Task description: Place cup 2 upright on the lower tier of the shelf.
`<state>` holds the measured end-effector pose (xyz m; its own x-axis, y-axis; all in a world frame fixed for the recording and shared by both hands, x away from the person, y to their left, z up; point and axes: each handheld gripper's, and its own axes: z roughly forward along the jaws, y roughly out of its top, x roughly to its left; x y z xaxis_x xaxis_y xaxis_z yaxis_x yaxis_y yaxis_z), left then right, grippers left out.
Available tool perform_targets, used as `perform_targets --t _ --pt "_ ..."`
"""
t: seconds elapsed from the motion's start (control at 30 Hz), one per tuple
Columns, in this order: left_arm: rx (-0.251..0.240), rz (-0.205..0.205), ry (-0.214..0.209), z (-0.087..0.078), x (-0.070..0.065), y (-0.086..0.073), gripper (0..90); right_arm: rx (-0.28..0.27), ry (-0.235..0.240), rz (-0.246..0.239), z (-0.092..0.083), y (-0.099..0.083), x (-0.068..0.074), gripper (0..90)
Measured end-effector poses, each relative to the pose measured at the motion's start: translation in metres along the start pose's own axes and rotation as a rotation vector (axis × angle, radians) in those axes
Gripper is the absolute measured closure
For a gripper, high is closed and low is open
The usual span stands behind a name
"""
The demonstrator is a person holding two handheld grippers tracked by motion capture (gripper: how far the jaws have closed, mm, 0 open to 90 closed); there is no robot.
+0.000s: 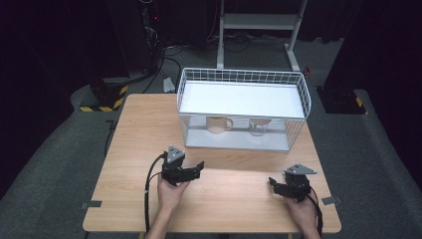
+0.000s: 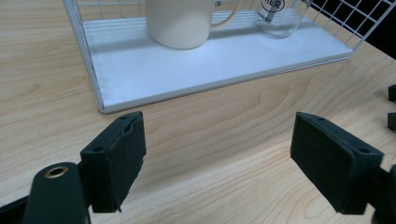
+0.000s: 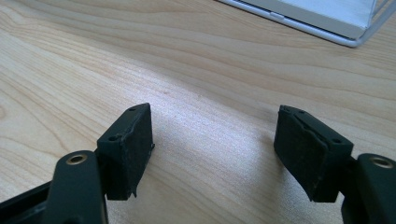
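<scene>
Only one bit of lettering can be made out: "ER" in dark print, inside a round mark on the glass cup in the wire rack. The rest of that word is cut off.

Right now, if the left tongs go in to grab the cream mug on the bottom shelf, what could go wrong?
1. The left tongs would have to slip under the rack's upper shelf; they might bump its wire edge.
2. The mug looks wide and round, so it could slide out of the grip.
3. The glass cup stands right beside the mug; a nudge could tip it over.
</scene>
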<state>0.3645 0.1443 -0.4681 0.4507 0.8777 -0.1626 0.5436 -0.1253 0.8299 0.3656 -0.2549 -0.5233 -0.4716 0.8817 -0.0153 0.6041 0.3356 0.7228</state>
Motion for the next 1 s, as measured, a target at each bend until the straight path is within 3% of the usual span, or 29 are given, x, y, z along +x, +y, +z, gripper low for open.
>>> perform_targets --t 0.2,0.4,1.0 --pt "0.015 0.002 0.009 0.0 0.002 -0.007 18.7 0.0 0.0 0.0 0.0 0.0 0.0 28.4" --pt "0.025 -0.009 -0.018 0.001 0.006 -0.015 18.8 0.0 0.0 0.0 0.0 0.0 0.0 28.4" --pt "0.084 0.002 0.038 0.008 0.013 -0.036 19.1 0.0 0.0 0.0 0.0 0.0 0.0 28.4"
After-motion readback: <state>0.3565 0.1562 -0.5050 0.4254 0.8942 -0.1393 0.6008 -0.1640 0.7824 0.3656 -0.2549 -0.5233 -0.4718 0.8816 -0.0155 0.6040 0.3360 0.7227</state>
